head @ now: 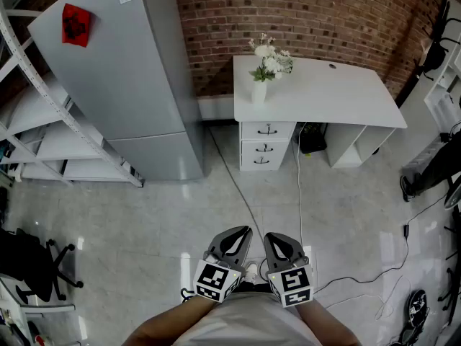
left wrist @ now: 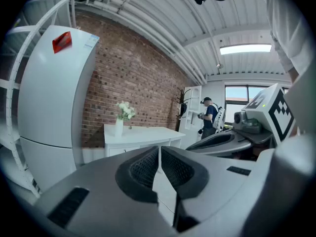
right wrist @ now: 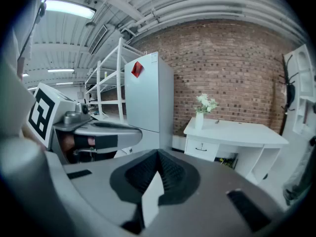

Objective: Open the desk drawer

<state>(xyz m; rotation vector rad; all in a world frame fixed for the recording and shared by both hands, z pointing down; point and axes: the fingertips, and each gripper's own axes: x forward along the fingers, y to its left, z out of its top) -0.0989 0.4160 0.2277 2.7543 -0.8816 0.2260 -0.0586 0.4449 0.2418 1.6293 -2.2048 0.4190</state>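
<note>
Head view first: my left claw (head: 242,231) and right claw (head: 273,237) sit side by side, both pinched shut and carrying nothing. The white desk (head: 317,85) stands well ahead of the tips, and its three drawers (head: 265,147) all look flush and closed. Over to the left gripper view: the jaws meet at the tips with nothing between them, the desk sits far beyond them and a touch to their left, and the right claw rides alongside. Now the right gripper view: the jaws are closed together and empty, with the desk far beyond and to the right of the tips and the top drawer's handle (right wrist: 201,146) just visible. I'd call this the approach, with no contact yet. Next I need to close in, spread one claw, line it up on a handle, clamp and pull straight back.
</note>
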